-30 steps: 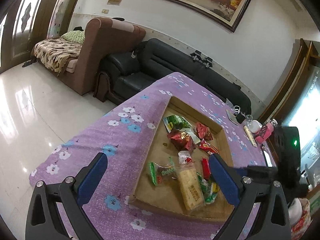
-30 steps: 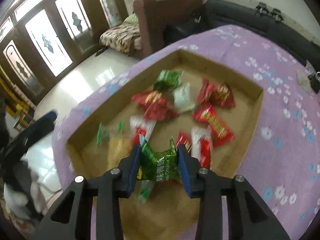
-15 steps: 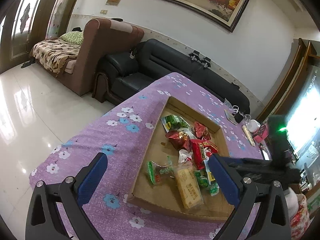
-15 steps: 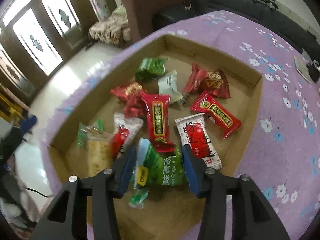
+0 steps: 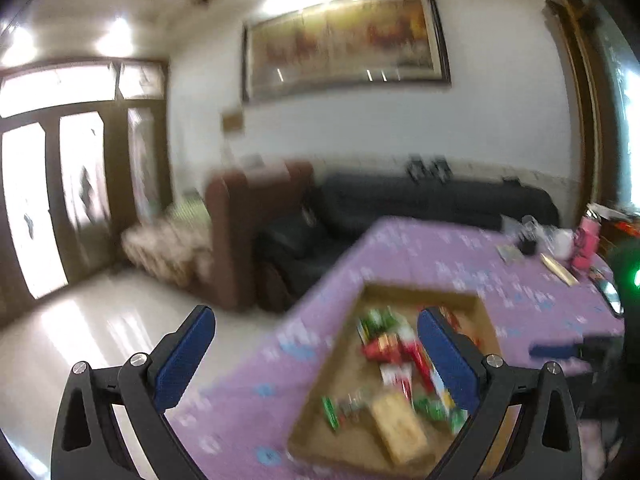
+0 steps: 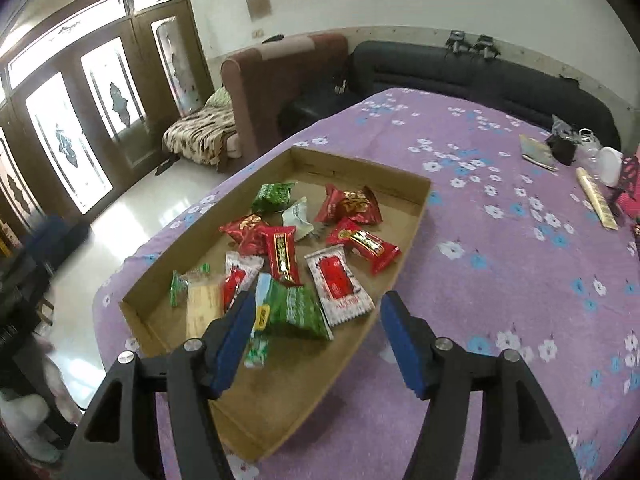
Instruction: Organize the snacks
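Note:
A shallow cardboard tray [image 6: 416, 216] on the purple flowered tablecloth [image 6: 500, 264] holds several red, green and white snack packets. My right gripper [image 6: 316, 316] is open above the tray's near end. The green packet [image 6: 292, 310] lies in the tray just in front of its left finger, free of the pads. A yellow wafer pack [image 6: 202, 308] lies at the tray's left. My left gripper [image 5: 316, 344] is open and empty, raised off the table's left side. Its view is blurred; the tray [image 5: 488, 320] shows low right.
At the table's far right are a pink item [image 6: 628, 188], a white cup [image 6: 610, 166], a wrapped stick [image 6: 596, 200] and a dark pouch [image 6: 562, 148]. A black sofa [image 6: 480, 76] and a brown armchair [image 6: 280, 76] stand behind the table.
My right gripper has opened and let go of the green packet, which now lies in the tray, and has pulled back. My left gripper has swung upward, blurring its view.

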Demonstrator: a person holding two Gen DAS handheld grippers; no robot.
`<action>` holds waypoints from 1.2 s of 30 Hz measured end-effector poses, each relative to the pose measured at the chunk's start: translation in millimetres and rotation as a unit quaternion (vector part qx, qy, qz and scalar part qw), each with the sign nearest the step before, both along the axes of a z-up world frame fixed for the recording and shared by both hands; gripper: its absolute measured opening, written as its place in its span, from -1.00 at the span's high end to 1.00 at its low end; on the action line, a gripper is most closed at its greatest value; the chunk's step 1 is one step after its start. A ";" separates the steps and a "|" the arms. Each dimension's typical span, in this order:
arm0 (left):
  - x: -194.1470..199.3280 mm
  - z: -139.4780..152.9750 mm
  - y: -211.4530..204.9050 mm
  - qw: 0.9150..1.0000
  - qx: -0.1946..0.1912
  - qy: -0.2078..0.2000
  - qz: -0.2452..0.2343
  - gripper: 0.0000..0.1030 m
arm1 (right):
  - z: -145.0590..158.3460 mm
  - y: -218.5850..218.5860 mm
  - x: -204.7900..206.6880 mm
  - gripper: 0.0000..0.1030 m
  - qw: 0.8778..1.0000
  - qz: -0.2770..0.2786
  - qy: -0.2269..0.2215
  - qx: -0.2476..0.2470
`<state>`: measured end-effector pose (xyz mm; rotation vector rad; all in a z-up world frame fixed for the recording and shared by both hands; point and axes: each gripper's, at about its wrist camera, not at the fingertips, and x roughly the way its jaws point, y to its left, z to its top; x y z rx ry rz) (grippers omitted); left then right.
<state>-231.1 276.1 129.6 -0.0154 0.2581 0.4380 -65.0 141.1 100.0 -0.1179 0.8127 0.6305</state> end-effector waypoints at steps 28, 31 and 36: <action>57.0 -34.2 -16.8 0.975 -0.165 0.146 -0.013 -0.99 | -11.3 -20.5 -42.9 -0.46 0.999 0.005 -0.034 -0.002; 58.0 -36.1 -13.3 0.974 -0.169 0.149 -0.012 -0.99 | -11.7 -16.9 -43.9 -0.46 0.999 0.007 -0.034 -0.006; 60.5 -40.6 -9.2 0.972 -0.176 0.153 -0.016 -0.99 | -14.2 -11.8 -43.4 -0.46 0.999 0.008 -0.031 -0.010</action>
